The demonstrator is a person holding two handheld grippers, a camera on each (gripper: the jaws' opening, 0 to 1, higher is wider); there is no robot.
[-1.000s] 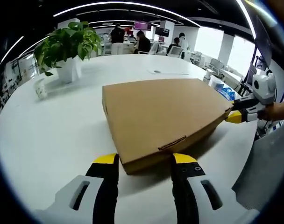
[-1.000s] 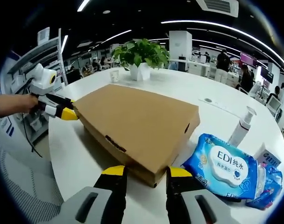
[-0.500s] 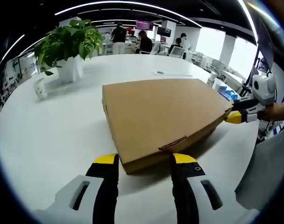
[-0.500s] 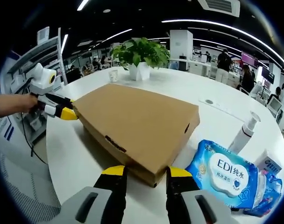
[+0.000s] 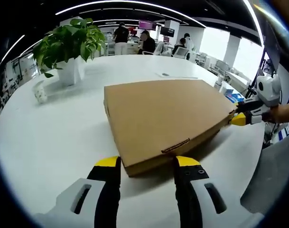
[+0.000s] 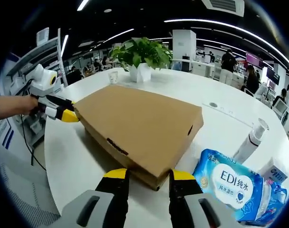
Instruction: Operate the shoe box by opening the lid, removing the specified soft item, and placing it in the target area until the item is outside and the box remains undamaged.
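Note:
A flat brown cardboard shoe box (image 5: 163,118) lies with its lid down on the white round table (image 5: 54,133). My left gripper (image 5: 147,164) is open, its yellow-tipped jaws standing either side of the box's near corner. My right gripper (image 5: 239,118) comes in from the right at the opposite corner, held by a hand. In the right gripper view the same box (image 6: 139,118) runs away from my right gripper (image 6: 149,175), which is open astride its near corner. The left gripper (image 6: 63,115) meets the far left corner. What is inside the box is hidden.
A potted plant (image 5: 68,42) and a paper cup (image 5: 40,91) stand at the table's far left. A blue pack of wipes (image 6: 230,183), a pump bottle (image 6: 251,140) and a small carton (image 6: 273,171) lie right of the box. People sit at desks far behind.
The box keeps its place between both grippers while the table things drift. The wipes pack and pump bottle slide right and down in the right gripper view. The plant drifts slightly left there.

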